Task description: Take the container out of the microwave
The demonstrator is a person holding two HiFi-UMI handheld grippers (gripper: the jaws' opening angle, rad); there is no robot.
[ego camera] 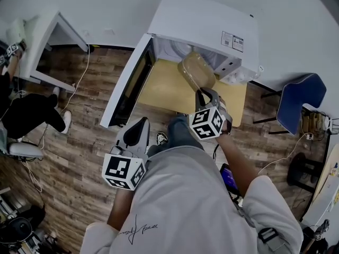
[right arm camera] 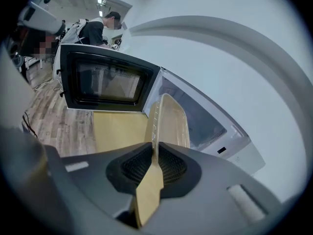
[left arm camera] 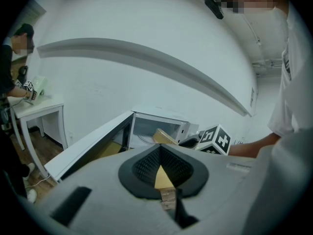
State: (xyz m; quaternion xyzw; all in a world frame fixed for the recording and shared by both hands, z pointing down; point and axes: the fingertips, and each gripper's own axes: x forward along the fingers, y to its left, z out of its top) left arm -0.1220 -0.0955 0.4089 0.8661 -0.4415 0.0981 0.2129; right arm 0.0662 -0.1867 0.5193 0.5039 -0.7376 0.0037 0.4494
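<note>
Two handheld grippers face an open white microwave [ego camera: 209, 28] on a pale wooden surface [ego camera: 161, 89]. The right gripper's [ego camera: 204, 93] jaws pinch the near rim of a translucent tan plastic container [ego camera: 197, 70], which is tilted at the oven's mouth. Nearer and to the left, the left gripper's [ego camera: 143, 123] jaws are together and empty.

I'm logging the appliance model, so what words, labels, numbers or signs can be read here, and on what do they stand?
Nothing reads clearly.
Sticker on the microwave top: print too small.
Script on the person's shirt: illegible scrawl.
Marker cubes: patterns only, no words.
</note>
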